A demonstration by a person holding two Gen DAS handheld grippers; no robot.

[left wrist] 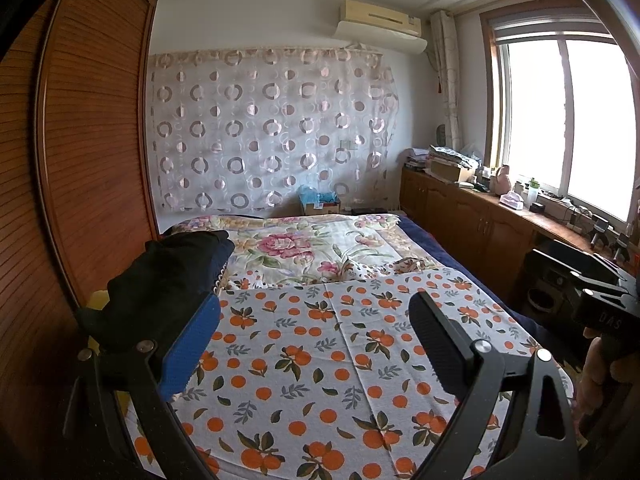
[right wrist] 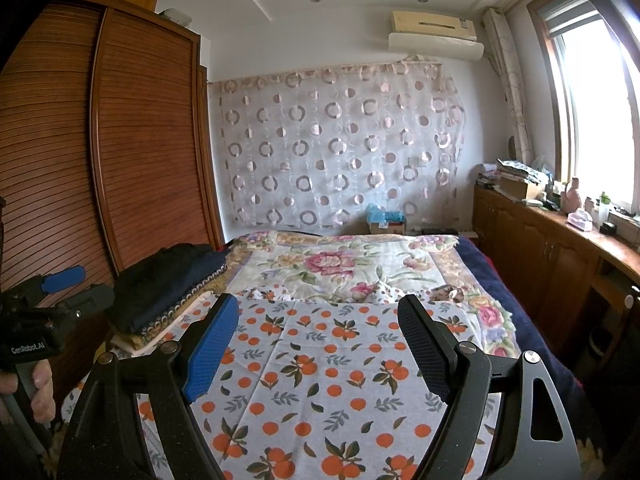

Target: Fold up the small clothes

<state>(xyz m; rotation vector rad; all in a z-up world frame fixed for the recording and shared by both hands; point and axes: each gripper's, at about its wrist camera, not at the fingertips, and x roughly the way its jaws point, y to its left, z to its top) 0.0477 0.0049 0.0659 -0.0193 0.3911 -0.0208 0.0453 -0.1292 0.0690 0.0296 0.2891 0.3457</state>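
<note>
The left gripper (left wrist: 316,344) hangs over the bed (left wrist: 416,240) with its 2 fingers spread wide and nothing between them. One finger has a blue pad (left wrist: 192,352) and the other has a black pad (left wrist: 436,344). The right gripper (right wrist: 320,352) hangs over the bed too, a little way off from the left one. Its fingers are also spread wide, and nothing is in them.

A cloth with oranges (right wrist: 320,380) lies flat on the near part of the bed, under both grippers. It has a crease down the middle. Behind it lies a blanket with big pink flowers (right wrist: 332,264).

The clothes are in a pile of folded clothes (right wrist: 160,288) at the left side of the bed, next to the brown wardrobe (right wrist: 140,140). The top ones are dark, black and navy. The pile sits just beside the left gripper's blue pad, and in the left view part of it is hidden behind that finger. No gripper holds it.

A hand (right wrist: 38,392) holds the handle of the left gripper. A curtain with circles (left wrist: 264,128) hangs on the back wall. A window (left wrist: 568,120) is on the right.
</note>
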